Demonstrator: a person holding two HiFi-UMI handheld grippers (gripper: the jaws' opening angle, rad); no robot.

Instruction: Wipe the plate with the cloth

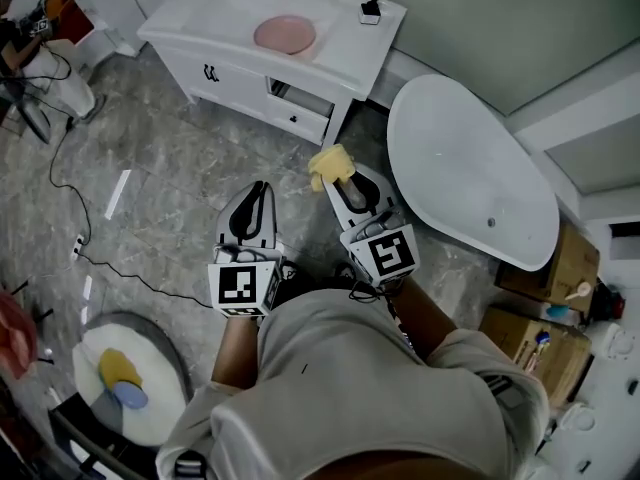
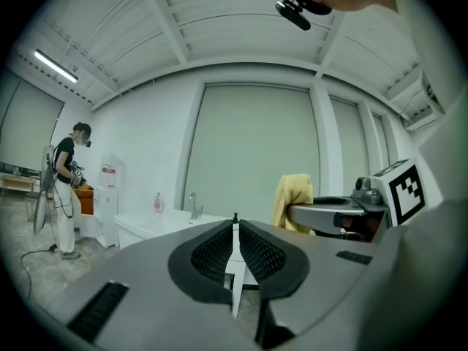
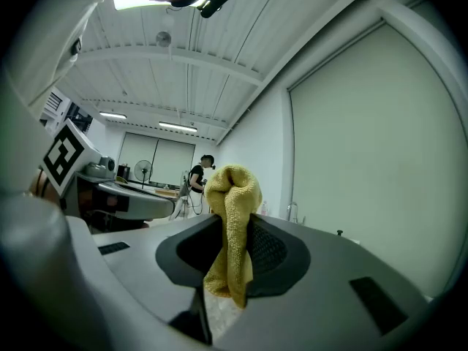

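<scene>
cloth (image 3: 232, 225): yellow terry, rough looped pile | plate (image 1: 285, 34): pink, smooth | left gripper (image 2: 235, 224): matt grey plastic shell, black cross-hatched pads (image 2: 261, 253) | bathtub (image 1: 470, 168): white, smooth, glossy | floor (image 1: 170, 178): grey marble-look, smooth

The left gripper (image 1: 258, 190) and the right gripper (image 1: 345, 183) have smooth grey shells, with black ribbed pads (image 2: 216, 251) lining the jaws. At each one's rear sits a white cube (image 1: 243, 286) printed with black square markers. The person wears a pale short-sleeved shirt (image 1: 380, 398)
</scene>
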